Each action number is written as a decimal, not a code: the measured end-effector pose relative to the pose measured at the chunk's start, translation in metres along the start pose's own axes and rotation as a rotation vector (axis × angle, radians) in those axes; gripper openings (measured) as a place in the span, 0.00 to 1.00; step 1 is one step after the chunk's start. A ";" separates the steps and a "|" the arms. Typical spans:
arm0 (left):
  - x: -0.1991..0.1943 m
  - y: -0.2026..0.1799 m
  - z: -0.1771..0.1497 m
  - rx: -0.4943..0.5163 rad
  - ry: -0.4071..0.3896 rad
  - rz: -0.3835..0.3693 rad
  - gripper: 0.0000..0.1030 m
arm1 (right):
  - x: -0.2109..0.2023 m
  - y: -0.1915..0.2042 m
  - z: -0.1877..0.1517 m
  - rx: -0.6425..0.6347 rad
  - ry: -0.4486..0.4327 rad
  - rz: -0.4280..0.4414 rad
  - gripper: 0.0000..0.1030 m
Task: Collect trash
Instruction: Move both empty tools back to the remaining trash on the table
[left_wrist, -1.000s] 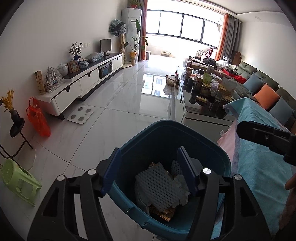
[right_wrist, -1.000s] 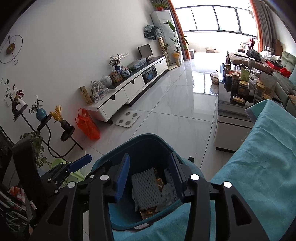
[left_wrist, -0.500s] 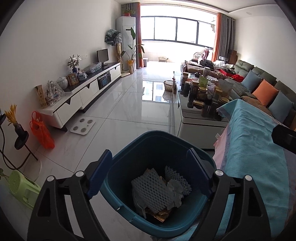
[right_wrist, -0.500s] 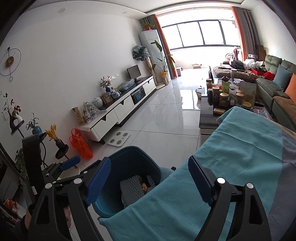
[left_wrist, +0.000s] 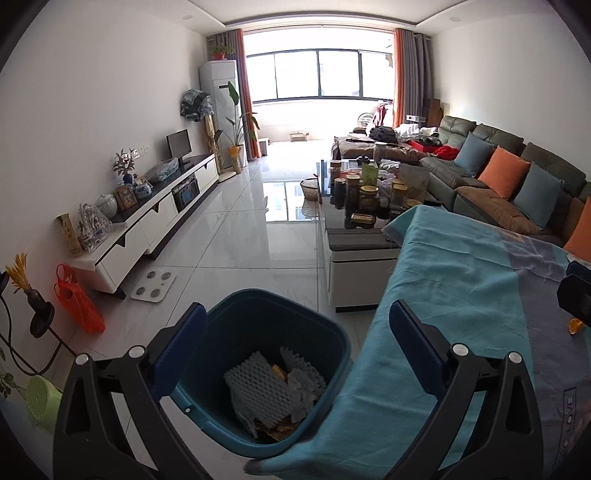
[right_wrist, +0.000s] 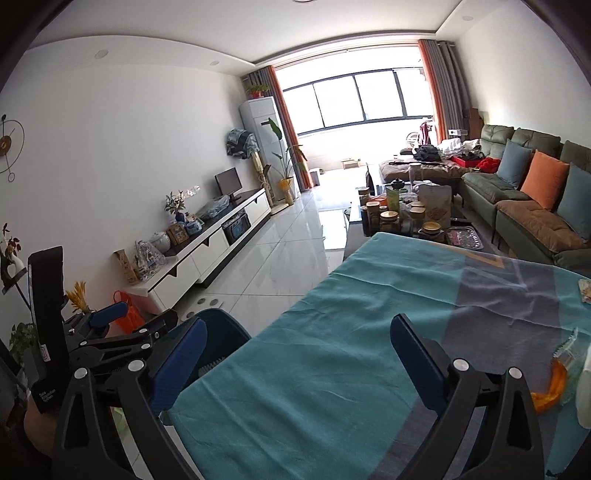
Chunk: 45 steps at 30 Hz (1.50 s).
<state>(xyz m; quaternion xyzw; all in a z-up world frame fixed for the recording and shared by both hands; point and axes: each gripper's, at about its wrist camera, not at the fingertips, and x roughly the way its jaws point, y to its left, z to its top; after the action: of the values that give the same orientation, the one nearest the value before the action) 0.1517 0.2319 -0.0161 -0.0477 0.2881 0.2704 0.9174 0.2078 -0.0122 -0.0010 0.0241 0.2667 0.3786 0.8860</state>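
Both tongs spread wide, empty: left tongs (left_wrist: 295, 328), right tongs (right_wrist: 295, 339). Orange-and-clear wrapper scrap (right_wrist: 557, 373) on teal-clothed tabletop (right_wrist: 332, 369), far right, best approached low.

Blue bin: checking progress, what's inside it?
The blue bin holds white foam netting, crumpled paper and yellowish scraps. Anything underneath is covered.

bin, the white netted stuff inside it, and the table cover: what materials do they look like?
Bin: likely moulded plastic, dark teal with a semi-matte finish, smooth walls and a rolled rim.
White netted pieces: probably foam fruit-wrap netting, with an open diamond mesh, soft and crumpled.
Table cover: woven fabric, matte teal with a grey band; it creases and drapes over the edge.
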 end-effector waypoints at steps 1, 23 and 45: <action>-0.004 -0.008 0.001 0.008 -0.003 -0.014 0.95 | -0.007 -0.006 -0.002 0.008 -0.010 -0.012 0.93; -0.098 -0.123 -0.031 0.048 -0.062 -0.426 0.95 | -0.143 -0.069 -0.080 0.073 -0.121 -0.339 0.93; -0.109 -0.182 -0.069 0.170 0.008 -0.643 0.95 | -0.184 -0.106 -0.133 0.160 -0.044 -0.567 0.93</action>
<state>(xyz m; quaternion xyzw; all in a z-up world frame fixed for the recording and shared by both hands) 0.1374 0.0091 -0.0251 -0.0605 0.2835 -0.0581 0.9553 0.1070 -0.2342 -0.0575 0.0265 0.2725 0.0929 0.9573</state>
